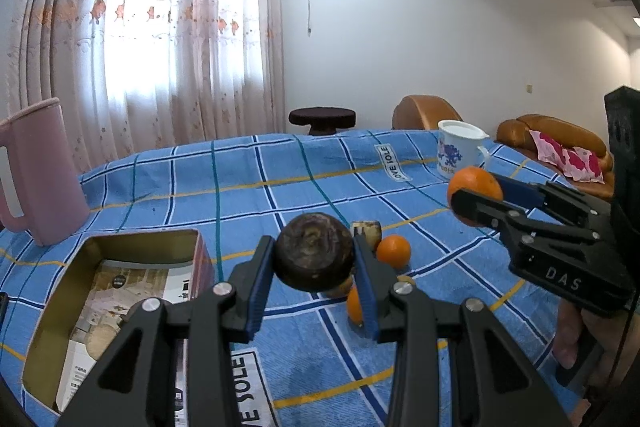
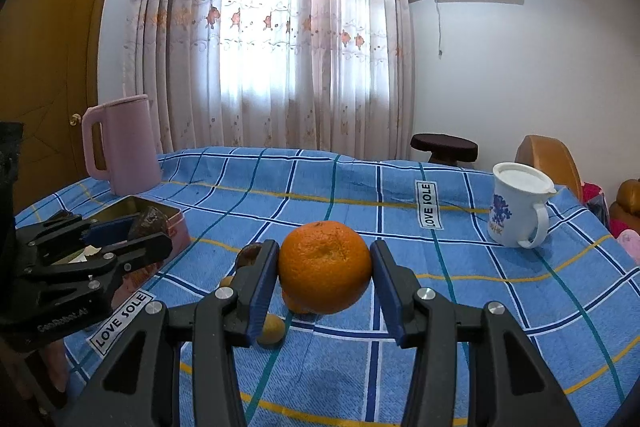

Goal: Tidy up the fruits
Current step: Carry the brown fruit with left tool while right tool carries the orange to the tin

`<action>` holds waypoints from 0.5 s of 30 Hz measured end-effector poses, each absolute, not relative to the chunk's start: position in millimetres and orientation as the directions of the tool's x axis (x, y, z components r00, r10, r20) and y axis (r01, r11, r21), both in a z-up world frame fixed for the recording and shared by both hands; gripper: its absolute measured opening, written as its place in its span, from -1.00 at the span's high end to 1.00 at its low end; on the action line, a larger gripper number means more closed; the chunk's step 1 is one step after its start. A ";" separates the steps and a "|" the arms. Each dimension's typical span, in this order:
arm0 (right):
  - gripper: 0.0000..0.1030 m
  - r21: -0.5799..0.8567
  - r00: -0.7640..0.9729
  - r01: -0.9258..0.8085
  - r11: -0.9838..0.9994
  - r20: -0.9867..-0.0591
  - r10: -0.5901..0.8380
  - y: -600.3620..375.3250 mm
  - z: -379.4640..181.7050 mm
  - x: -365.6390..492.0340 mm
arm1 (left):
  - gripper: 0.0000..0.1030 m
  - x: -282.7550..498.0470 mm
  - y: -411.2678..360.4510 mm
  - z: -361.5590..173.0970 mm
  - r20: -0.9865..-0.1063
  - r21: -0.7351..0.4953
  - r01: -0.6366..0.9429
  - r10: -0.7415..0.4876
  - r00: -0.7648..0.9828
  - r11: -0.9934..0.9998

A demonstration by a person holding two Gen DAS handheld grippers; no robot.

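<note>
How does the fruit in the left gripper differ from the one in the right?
The dark brown fruit in the left gripper is dull and mottled; the orange in the right gripper is bright, with dimpled skin. Both are roundish, clamped between blue pads and lifted clear of the checked cloth.

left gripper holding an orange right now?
No, the left gripper is clamped on a dark brown round fruit; the orange is in the right gripper.

Woven cloth tablecloth [image 2: 352,367], shiny metal tin [image 1: 120,241], dimpled orange [image 2: 325,266], glossy mug [image 2: 516,211]
</note>
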State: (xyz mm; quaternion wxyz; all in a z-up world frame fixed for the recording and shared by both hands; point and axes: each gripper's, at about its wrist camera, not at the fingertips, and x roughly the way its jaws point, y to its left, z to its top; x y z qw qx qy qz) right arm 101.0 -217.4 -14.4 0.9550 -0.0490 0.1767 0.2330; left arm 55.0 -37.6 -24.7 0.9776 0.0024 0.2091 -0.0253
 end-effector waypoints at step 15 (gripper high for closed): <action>0.06 -0.029 0.858 -0.443 0.896 -0.305 0.414 -218.6 -10.3 86.9 | 0.22 40.0 -37.6 -18.7 -0.326 0.003 0.033 -0.030 0.945 0.999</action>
